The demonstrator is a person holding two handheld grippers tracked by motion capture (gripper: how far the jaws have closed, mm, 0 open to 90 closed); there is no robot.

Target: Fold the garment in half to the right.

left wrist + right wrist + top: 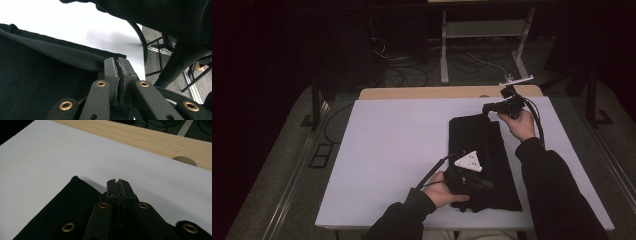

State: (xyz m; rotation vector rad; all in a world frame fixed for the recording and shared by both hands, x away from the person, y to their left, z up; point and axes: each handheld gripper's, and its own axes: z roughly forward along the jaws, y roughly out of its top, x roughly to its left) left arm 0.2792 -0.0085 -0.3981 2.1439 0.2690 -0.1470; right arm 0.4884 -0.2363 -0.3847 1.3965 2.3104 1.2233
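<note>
A black cloth [486, 147] lies folded in a long strip on the right half of the white table top [392, 150]. My left gripper [488, 186] is at the strip's near end, jaws pressed together. In the left gripper view a raised fold of the cloth [62, 53] runs into the shut left gripper [118, 61]. My right gripper [486, 107] is at the strip's far end. In the right gripper view the right gripper [117, 181] is shut, the cloth [62, 205] spreads from under it, and a corner casts a shadow on the table.
A strip of bare wood [447, 92] with a round hole [184, 160] runs along the table's far edge. Beyond it stand a metal frame [482, 30] and loose cables [407, 75] on the floor. Dark-sleeved forearms come in from the bottom.
</note>
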